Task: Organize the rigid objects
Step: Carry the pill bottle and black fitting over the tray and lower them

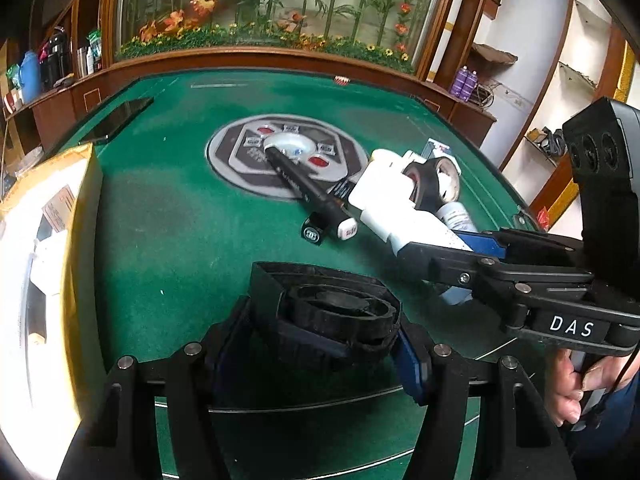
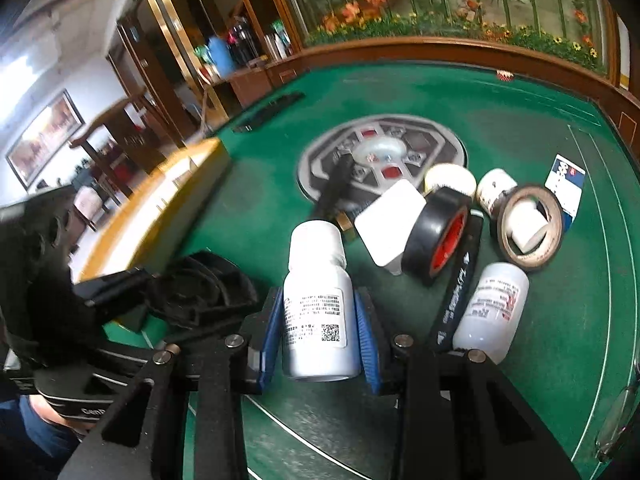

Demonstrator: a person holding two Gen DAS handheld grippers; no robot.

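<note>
My left gripper (image 1: 320, 328) is shut on a black plastic holder (image 1: 328, 312) above the green table's near edge; the holder also shows in the right wrist view (image 2: 200, 292). My right gripper (image 2: 318, 332) is shut on a white pill bottle (image 2: 316, 304), seen from the left wrist view (image 1: 416, 232) at the right. On the felt lie a black marker (image 1: 308, 188), a black tape roll with red core (image 2: 438, 236), a brown tape roll (image 2: 532, 228), a second white bottle (image 2: 490, 312) and a white block (image 2: 390, 222).
An open cardboard box (image 1: 52, 240) stands at the table's left side. A round grey console (image 1: 288, 156) sits in the table's middle. A black phone (image 1: 118, 120) lies at the far left. A card (image 2: 566, 188) lies at the right. Wooden rim and shelves surround the table.
</note>
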